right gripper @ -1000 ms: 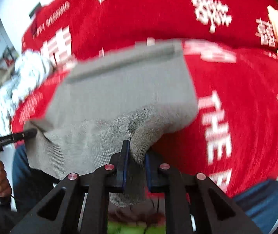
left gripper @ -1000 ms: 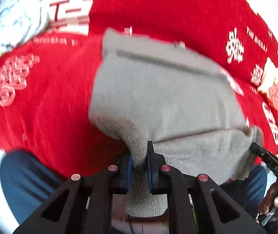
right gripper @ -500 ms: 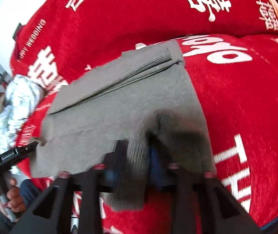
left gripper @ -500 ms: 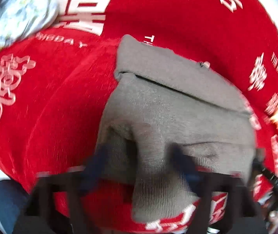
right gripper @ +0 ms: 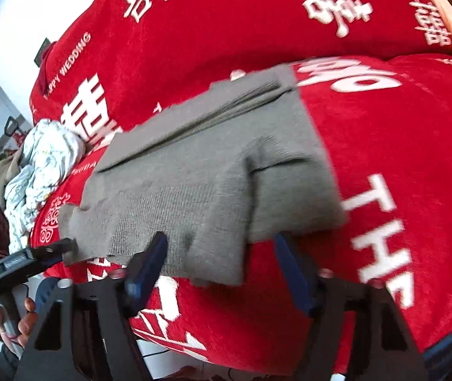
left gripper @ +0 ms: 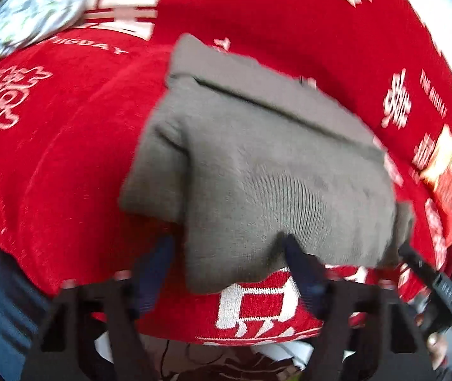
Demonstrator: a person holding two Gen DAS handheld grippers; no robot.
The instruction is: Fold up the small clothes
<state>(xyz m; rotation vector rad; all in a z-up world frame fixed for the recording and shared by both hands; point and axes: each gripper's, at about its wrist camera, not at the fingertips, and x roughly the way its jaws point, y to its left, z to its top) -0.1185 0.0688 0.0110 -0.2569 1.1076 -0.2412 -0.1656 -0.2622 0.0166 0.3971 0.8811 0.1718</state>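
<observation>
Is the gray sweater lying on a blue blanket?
No, the gray sweater lies on a red blanket with white writing.

A red blanket with white lettering covers the furniture, before a pale wall in daylight.

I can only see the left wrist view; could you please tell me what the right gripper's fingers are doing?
Observer: The right gripper is closing; its fingers stand apart with the grey garment's near edge between them, not pinched.
Operator: Thank you. Where does the garment's right side sit?
Observer: It rests in folded layers on the red blanket, right beside the white letters spelling THE.
</observation>
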